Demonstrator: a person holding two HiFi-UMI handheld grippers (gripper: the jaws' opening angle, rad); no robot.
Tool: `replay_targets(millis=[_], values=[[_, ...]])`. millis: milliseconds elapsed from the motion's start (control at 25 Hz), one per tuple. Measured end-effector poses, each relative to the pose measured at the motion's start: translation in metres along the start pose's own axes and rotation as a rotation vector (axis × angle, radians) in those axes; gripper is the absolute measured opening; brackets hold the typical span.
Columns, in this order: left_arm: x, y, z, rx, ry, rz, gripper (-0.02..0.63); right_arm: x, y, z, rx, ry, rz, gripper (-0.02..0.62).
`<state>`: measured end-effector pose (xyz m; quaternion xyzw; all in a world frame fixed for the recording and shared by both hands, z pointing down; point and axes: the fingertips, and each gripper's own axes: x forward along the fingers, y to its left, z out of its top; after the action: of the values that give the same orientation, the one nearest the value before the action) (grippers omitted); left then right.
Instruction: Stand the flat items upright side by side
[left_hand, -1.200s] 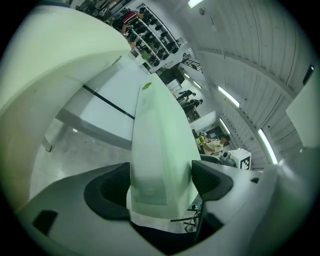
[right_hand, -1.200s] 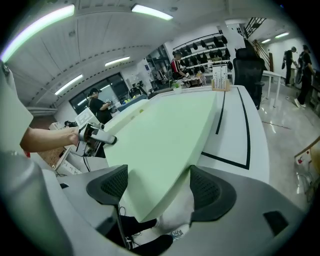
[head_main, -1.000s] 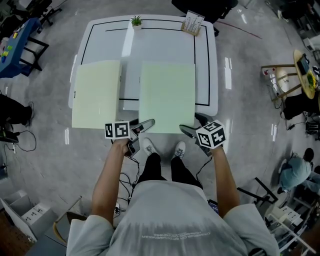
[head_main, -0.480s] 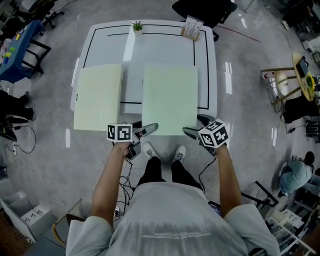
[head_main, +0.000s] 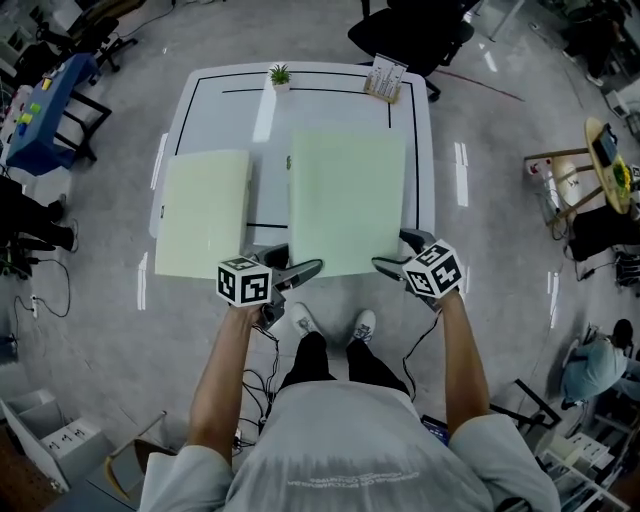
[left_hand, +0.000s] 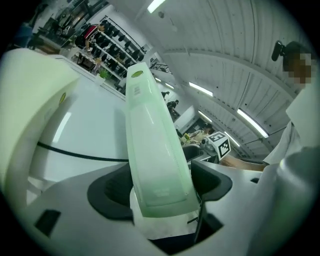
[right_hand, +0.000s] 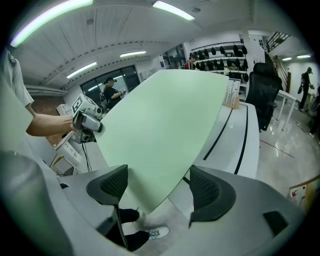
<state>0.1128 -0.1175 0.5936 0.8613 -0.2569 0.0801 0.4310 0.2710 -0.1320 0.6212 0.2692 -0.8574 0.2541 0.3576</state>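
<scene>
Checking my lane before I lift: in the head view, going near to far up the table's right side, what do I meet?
right gripper → right-hand green sheet → card stand

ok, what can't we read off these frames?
1. Whether the right gripper touches the right green board: in the right gripper view its jaws stand apart round a corner, contact unclear.
2. Print on the card stand: too small, head view.
3. Most of the left green board: cut off by the left gripper view's edge.
</scene>
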Motion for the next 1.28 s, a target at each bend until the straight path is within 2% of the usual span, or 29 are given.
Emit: replay_targets(millis=[200, 400, 560, 760, 1000, 1280], values=[[-0.001, 0.0, 0.014, 0.048, -0.056, 0.05, 0.374, 0.004, -0.014, 0.023, -0.091, -0.025, 0.009, 0.385], [-0.005, 0.0, 0.029, 0.206, -0.091, 0.143, 0.374, 0.015, -0.029, 0.054, -0.231, -0.04, -0.025, 0.383], [-0.007, 0.006, 0.043, 0.307, -0.172, 0.242, 0.374, 0.028, -0.041, 0.076, -0.296, -0.111, -0.031, 0.383], [-0.005, 0.009, 0.058, 0.426, -0.257, 0.355, 0.374, 0.041, -0.058, 0.102, -0.382, -0.147, -0.018, 0.383], [0.008, 0.02, 0.063, 0.475, -0.328, 0.45, 0.374, 0.054, -0.078, 0.122, -0.459, -0.193, -0.019, 0.383], [0.019, 0.035, 0.049, 0.514, -0.359, 0.609, 0.374, 0.072, -0.088, 0.132, -0.493, -0.257, -0.002, 0.359]])
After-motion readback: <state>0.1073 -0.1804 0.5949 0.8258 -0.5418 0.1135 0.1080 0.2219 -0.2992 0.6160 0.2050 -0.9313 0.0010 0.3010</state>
